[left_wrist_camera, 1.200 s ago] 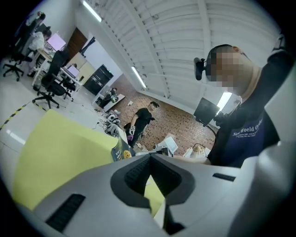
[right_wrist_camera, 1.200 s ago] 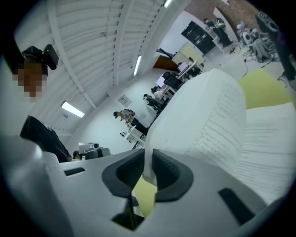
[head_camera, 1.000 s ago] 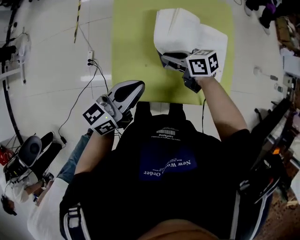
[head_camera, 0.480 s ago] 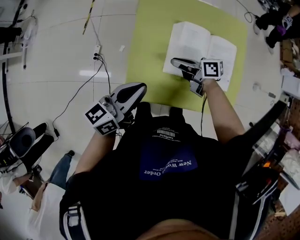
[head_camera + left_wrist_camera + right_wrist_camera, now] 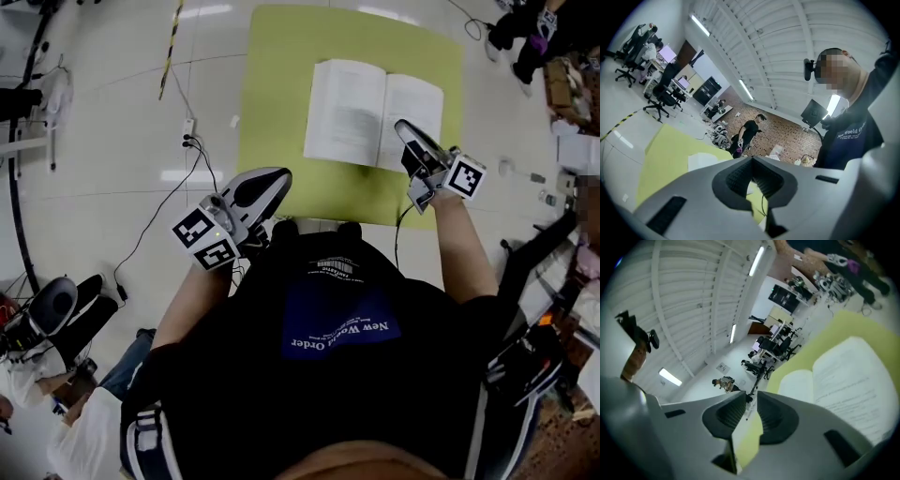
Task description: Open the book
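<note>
On the green counter [image 5: 281, 112] the book [image 5: 373, 112] lies open and flat, pages up, on the right half, well clear of the far edge and a bit back from the near edge. Right gripper [image 5: 403, 128] comes in over the near right corner, its tips at the right page's near outer corner; can't tell if they touch the paper. Its fingers [image 5: 729, 411] have just been opening and stand a narrow slit apart, nothing between them, with the book [image 5: 848, 380] showing beyond them and to the right. Left gripper [image 5: 277, 176] hangs off the counter, just outside the near left corner, well apart from the book. In the left gripper view its fingers [image 5: 740, 180] meet at the tips, nothing held.

Counter top is otherwise bare. Pale glossy floor [image 5: 112, 122] all round, with a power strip and black cable [image 5: 187, 131] left of the counter. Office chairs [image 5: 661, 93] and desks sit further back, and a person in black [image 5: 749, 133] stands beyond the counter. Strip lights run along the ribbed ceiling [image 5: 754, 42].
</note>
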The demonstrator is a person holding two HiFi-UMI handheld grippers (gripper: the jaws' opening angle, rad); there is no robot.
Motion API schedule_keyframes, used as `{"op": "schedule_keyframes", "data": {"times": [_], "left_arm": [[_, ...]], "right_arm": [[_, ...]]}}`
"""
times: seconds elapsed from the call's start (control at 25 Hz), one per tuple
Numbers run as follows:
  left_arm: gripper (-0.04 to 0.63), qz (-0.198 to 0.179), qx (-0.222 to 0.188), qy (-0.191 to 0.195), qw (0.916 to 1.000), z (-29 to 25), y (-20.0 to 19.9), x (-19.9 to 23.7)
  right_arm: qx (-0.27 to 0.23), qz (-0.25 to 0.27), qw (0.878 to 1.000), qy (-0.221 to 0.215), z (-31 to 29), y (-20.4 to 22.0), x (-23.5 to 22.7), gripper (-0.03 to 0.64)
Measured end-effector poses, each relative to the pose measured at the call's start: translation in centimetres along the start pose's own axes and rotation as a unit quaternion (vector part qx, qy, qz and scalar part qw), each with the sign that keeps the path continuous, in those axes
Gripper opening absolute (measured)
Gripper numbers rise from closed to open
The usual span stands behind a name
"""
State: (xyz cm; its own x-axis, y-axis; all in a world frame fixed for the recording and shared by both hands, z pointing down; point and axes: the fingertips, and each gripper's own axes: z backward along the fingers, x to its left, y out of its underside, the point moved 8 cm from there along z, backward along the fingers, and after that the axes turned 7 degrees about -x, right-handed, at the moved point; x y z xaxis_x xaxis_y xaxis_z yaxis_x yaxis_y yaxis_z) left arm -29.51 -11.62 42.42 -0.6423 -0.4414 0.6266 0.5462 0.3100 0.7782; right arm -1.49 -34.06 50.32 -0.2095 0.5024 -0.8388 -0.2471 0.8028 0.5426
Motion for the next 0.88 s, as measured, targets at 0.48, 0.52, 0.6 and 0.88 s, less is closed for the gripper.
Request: {"op": "schedule_keyframes", "data": {"times": [0.48, 0.52, 0.6, 0.88], "left_arm": [[-0.005, -0.119, -0.054, 0.052, 0.99, -5.3, -8.4, -6.6], [-0.005, -0.128, -0.061, 0.052, 0.9885, -5.2, -9.1, -7.2], [-0.005, -0.145, -0.072, 0.052, 0.9854, -5.1, -10.2, -8.4], [-0.005, -0.186, -0.091, 0.042, 0.9774, -4.9, -11.5, -10.0]], "right_arm": [[-0.045, 0.325, 0.944, 0.008, 6.4, -9.6, 17.1, 0.021], [-0.05, 0.343, 0.938, 0.008, 7.1, -9.8, 18.3, 0.004], [-0.052, 0.374, 0.926, 0.011, 8.3, -10.0, 20.3, -0.009], [-0.073, 0.393, 0.916, 0.037, 11.4, -10.1, 21.5, -0.012]]}}
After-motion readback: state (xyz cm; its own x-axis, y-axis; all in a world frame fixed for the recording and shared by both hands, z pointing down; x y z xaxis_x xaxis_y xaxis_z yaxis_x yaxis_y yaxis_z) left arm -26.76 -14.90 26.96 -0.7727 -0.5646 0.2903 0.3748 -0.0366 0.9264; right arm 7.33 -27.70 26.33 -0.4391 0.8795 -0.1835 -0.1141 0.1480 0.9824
